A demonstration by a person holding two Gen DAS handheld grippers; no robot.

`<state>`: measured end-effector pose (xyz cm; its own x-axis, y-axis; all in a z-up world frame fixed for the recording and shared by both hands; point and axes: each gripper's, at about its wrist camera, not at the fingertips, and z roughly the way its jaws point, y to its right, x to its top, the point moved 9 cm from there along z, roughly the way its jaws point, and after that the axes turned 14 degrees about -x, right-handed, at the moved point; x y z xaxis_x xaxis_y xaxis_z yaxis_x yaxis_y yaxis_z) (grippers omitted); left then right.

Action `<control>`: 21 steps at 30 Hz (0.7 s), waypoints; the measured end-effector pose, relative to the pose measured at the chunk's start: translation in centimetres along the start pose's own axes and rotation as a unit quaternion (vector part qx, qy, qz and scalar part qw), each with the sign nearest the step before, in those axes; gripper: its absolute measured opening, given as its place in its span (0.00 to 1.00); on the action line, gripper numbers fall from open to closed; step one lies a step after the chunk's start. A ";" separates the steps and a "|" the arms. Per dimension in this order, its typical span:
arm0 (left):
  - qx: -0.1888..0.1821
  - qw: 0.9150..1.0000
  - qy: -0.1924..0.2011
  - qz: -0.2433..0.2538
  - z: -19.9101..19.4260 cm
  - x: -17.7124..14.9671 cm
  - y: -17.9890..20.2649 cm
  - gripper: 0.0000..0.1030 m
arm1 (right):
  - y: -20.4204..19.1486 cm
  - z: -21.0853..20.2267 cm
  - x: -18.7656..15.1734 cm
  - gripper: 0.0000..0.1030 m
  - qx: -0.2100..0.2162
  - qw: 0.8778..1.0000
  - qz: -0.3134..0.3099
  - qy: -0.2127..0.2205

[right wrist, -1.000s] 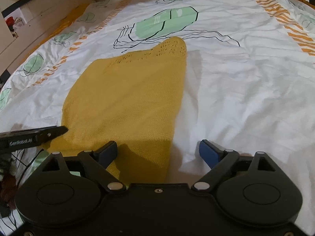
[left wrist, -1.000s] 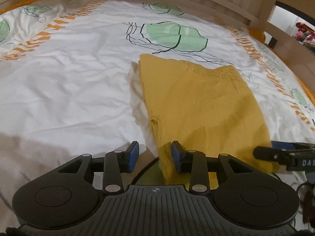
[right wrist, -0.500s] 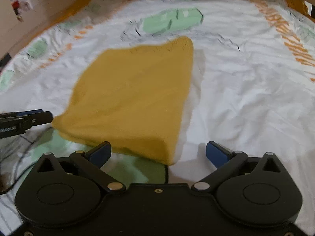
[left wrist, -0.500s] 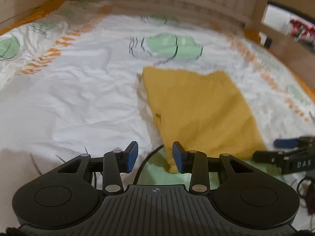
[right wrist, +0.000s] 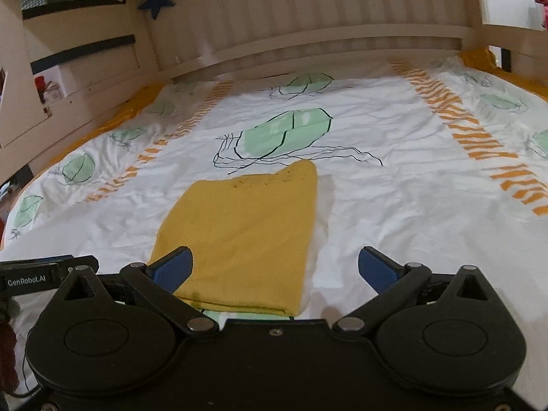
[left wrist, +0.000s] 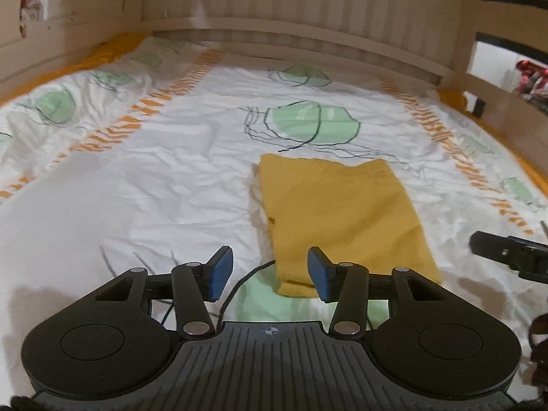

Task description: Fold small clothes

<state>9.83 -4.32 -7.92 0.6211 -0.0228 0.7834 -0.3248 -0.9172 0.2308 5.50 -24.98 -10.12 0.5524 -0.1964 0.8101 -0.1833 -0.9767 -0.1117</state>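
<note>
Nearest, the left gripper (left wrist: 269,274) and the right gripper (right wrist: 275,269) both hang with blue pads spread apart, gripping nothing. Just beyond them the yellow garment (right wrist: 246,236) lies folded flat on the white bedsheet (right wrist: 394,188), its near edge by the pads. Further off stands the wooden headboard (right wrist: 308,17).

Both wrist cameras looked low and forward along their fingers across the white leaf-printed bedsheet (left wrist: 144,198) toward the slatted wooden headboard (right wrist: 308,10), sharing the folded yellow knit garment (left wrist: 342,212) nearby.
</note>
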 end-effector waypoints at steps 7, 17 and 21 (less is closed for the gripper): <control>0.061 0.998 -0.019 0.017 -0.7 -1.0 0.5 0.45 | 0.2 -0.7 -0.9 0.99 -0.008 1.000 0.007 -0.017; 0.031 0.998 -0.050 -0.010 -0.6 -2.2 0.9 0.45 | -0.5 -2.8 -0.8 0.99 -0.057 0.998 -0.012 0.013; 0.030 0.998 -0.055 -0.008 -0.5 -2.4 1.1 0.45 | -0.6 -2.8 -0.9 0.99 -0.066 0.998 -0.015 0.011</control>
<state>7.64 -5.08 -9.24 0.7009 -0.0477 0.7116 -0.2729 -0.9398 0.2058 2.81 -24.01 -9.20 0.5421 -0.1635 0.8243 -0.2734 -0.9618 -0.0110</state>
